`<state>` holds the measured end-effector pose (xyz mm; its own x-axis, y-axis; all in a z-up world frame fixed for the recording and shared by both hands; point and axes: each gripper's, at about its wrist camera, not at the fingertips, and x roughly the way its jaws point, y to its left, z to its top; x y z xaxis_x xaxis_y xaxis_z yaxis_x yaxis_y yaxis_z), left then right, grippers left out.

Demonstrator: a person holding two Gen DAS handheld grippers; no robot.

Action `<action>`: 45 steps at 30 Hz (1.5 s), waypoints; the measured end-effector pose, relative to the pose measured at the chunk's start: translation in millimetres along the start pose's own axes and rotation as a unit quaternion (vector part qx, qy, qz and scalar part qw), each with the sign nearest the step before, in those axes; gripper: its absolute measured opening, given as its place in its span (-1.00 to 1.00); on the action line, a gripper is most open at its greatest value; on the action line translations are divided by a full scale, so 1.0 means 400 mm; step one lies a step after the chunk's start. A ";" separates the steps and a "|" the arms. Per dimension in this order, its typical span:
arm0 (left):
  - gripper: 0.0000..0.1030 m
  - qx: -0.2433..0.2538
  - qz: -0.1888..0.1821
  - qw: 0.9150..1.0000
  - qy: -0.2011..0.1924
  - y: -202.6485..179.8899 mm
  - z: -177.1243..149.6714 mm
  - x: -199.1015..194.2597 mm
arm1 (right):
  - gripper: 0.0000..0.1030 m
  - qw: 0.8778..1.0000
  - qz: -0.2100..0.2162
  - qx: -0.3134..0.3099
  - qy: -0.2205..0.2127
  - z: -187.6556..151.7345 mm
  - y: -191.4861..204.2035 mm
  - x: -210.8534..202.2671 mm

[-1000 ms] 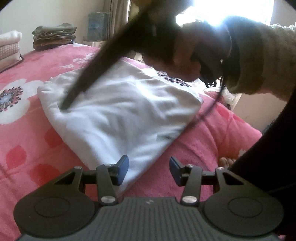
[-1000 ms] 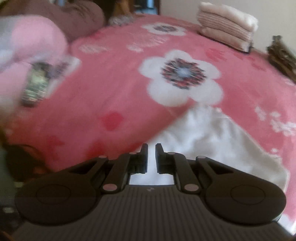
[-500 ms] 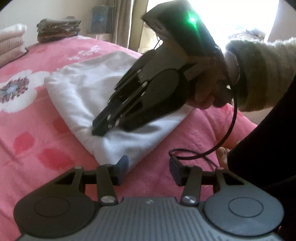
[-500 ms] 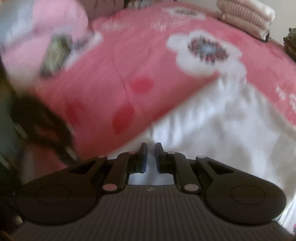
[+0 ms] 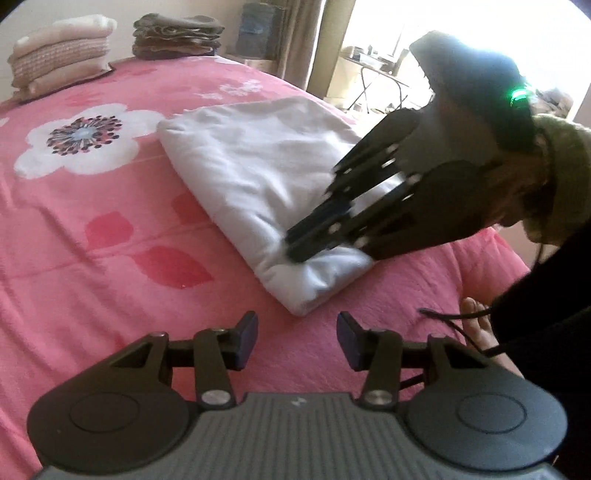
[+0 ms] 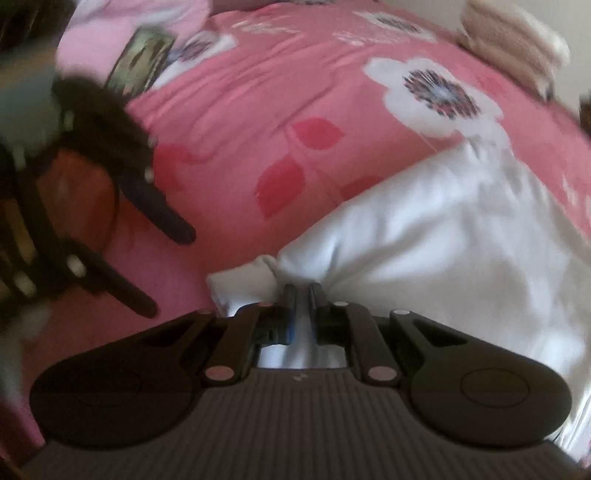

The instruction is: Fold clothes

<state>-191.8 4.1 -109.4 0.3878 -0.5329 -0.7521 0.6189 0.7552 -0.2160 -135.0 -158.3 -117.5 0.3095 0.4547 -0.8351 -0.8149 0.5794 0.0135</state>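
A folded white garment (image 5: 255, 173) lies on the pink flowered bedspread (image 5: 92, 266). My right gripper (image 5: 293, 247) comes in from the right, held by a hand in a knitted sleeve. Its shut tips press into the garment's near corner. In the right wrist view the white garment (image 6: 461, 240) puckers around the right gripper (image 6: 301, 291), and the jaws stand nearly together. My left gripper (image 5: 297, 338) is open above bare bedspread, just short of that corner, with nothing in it. Blurred, the left gripper (image 6: 168, 271) appears at the left of the right wrist view.
Folded cream towels (image 5: 59, 51) and a dark folded pile (image 5: 177, 35) sit at the bed's far side. The bed edge drops off at the right, beside a bare foot (image 5: 476, 317) and a cable. A flat dark object (image 6: 142, 62) lies on pink cloth.
My right gripper has slid down the garment towards its near corner and now dents the cloth there. The left gripper has drawn back a little from the garment, still open.
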 end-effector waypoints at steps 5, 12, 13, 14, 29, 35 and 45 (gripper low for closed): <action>-0.08 -0.002 -0.010 1.000 0.003 0.002 0.012 0.046 | -0.87 0.999 0.013 -0.029 -0.020 0.020 0.022 -0.055; -0.08 -0.001 -0.038 0.999 0.015 -0.021 0.026 0.085 | -0.86 0.999 0.010 -0.017 -0.030 0.016 -0.006 -0.061; -0.08 -0.008 -0.042 0.999 0.016 -0.019 0.026 0.084 | -0.86 0.999 0.017 -0.020 -0.034 0.018 -0.004 -0.066; -0.08 -0.014 -0.047 0.999 0.017 -0.016 0.027 0.083 | -0.86 0.999 0.024 -0.023 -0.038 0.020 -0.002 -0.070; -0.08 -0.017 -0.042 0.999 0.015 0.041 0.029 -0.011 | -0.86 0.995 0.050 0.084 -0.016 -0.113 -0.002 -0.123; -0.08 0.008 -0.038 0.999 -0.012 0.031 0.104 0.054 | -0.86 0.988 -0.075 0.133 -0.007 -0.202 -0.045 -0.186; -0.06 0.027 -0.025 0.999 0.005 0.011 0.096 0.105 | -0.92 0.963 -0.178 0.202 0.002 -0.296 -0.088 -0.236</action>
<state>-146.7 -29.6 -118.1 0.3494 -0.5649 -0.7475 0.6731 0.7064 -0.2192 -193.4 -301.9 -104.5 0.5320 0.1757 -0.8283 -0.4004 0.9142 -0.0632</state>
